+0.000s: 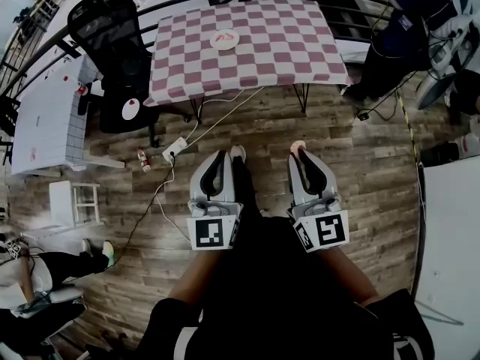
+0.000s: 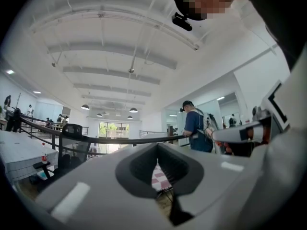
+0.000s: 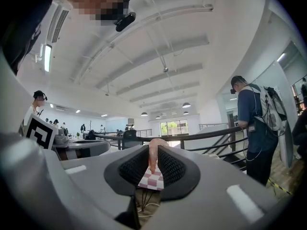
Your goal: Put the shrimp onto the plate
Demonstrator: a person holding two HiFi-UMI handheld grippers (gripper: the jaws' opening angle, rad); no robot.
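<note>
A pink shrimp [image 3: 152, 153] stands pinched between the ribbed pads of my right gripper [image 3: 153, 161], which is shut on it. In the head view the shrimp [image 1: 298, 145] shows at the tip of that gripper [image 1: 301, 151], held over the wooden floor. My left gripper [image 1: 224, 156] is beside it on the left. Its jaws are shut with nothing in them [image 2: 157, 164]. A white plate [image 1: 232, 45] with a reddish item on it sits far ahead on the table with the pink-and-white checkered cloth [image 1: 285, 43]. Both grippers are well short of the table.
A black office chair [image 1: 112, 43] stands left of the checkered table, and a white table [image 1: 45, 118] stands further left. A power strip [image 1: 174, 148] with cables and a small bottle [image 1: 142, 160] lie on the floor. A person [image 1: 420, 21] stands at the top right by the railing.
</note>
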